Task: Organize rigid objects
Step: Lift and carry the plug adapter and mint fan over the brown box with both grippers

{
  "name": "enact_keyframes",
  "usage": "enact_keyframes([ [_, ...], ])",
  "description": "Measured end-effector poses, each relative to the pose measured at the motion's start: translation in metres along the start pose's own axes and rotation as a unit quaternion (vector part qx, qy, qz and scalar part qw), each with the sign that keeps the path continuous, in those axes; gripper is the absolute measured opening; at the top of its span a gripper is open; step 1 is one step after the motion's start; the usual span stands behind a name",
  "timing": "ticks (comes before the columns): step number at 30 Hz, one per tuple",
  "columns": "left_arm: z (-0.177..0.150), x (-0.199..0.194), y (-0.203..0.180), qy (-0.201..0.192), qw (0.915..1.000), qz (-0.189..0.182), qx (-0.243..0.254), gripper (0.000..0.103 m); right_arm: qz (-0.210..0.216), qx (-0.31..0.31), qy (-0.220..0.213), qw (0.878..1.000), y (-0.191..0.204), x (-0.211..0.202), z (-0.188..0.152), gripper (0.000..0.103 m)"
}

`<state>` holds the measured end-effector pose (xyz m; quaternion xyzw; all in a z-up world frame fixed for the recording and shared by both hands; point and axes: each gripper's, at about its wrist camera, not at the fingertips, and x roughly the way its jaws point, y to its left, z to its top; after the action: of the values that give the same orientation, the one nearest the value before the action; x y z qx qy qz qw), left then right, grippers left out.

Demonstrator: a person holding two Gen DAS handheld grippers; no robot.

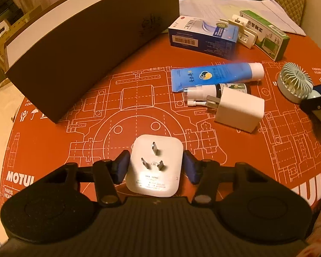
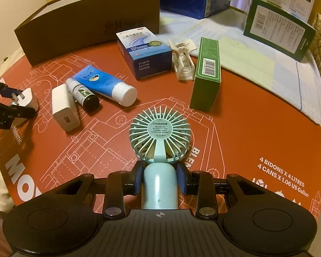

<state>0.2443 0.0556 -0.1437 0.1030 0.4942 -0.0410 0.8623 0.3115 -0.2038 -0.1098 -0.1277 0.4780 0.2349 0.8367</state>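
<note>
My left gripper (image 1: 156, 167) straddles a white three-pin plug adapter (image 1: 155, 169) lying prongs-up on the orange mat (image 1: 53, 150); its blue pads sit at the adapter's sides with thin gaps showing. It shows in the right wrist view (image 2: 24, 100) too. My right gripper (image 2: 160, 178) is shut on the handle of a mint handheld fan (image 2: 160, 137), also seen in the left wrist view (image 1: 295, 83). A white charger (image 1: 239, 111), a small dark bottle (image 2: 84, 94) and a blue tube (image 1: 216, 75) lie mid-mat.
A long brown open box (image 1: 85, 42) stands at the back left. A blue medicine box (image 2: 144, 51), a white clip (image 2: 183, 60) and a green box (image 2: 207, 70) sit at the back. More cartons (image 2: 278, 27) stand on a white cloth beyond the mat.
</note>
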Motion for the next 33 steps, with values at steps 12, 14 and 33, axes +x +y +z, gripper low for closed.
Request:
enact_keyframes([
  [12, 0.002, -0.001, 0.005, 0.005, 0.9997, -0.003, -0.023, 0.047, -0.006, 0.007, 0.000, 1.000, 0.001, 0.002, 0.003, 0.030],
  [14, 0.002, -0.002, 0.006, 0.005, 0.9997, -0.003, -0.025, 0.046, -0.004, 0.008, 0.001, 1.000, 0.001, 0.000, 0.003, 0.030],
  [33, 0.021, -0.033, 0.014, -0.032, 0.9984, -0.004, -0.047, 0.045, 0.023, 0.007, -0.036, 0.999, 0.011, -0.021, 0.030, 0.030],
])
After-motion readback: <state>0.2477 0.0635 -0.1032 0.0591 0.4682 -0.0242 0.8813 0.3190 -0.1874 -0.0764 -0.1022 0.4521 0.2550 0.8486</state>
